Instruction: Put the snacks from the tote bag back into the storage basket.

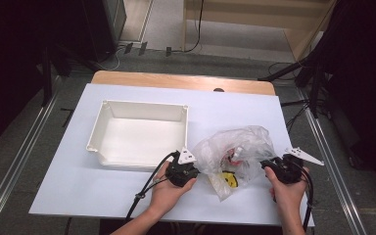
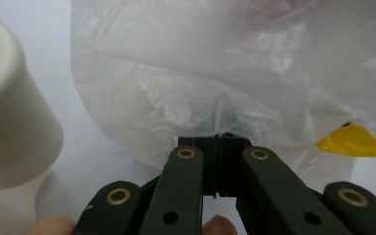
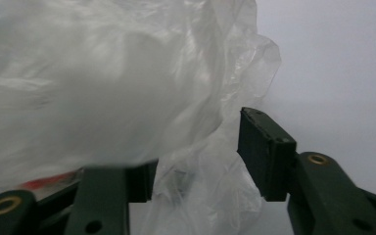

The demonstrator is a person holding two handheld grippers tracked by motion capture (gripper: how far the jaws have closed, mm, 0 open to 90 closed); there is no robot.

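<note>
A crumpled clear plastic bag (image 1: 242, 142) lies on the white table, right of centre, with a yellow item (image 1: 230, 180) and something red (image 1: 235, 155) inside it. My left gripper (image 1: 196, 169) is at the bag's left edge; in the left gripper view its jaws (image 2: 220, 142) are shut on a pinch of the bag's film (image 2: 215, 73), with the yellow item (image 2: 355, 141) to the right. My right gripper (image 1: 266, 165) is at the bag's right edge. In the right gripper view its jaws (image 3: 200, 152) stand open, with loose film (image 3: 103, 83) bulging between them.
A white rectangular tray (image 1: 142, 104) with nothing in it stands left of the bag, and its rounded corner (image 2: 10, 122) is close beside my left gripper. Bare table (image 1: 235, 98) lies beyond the bag. The table's front edge is just below both hands.
</note>
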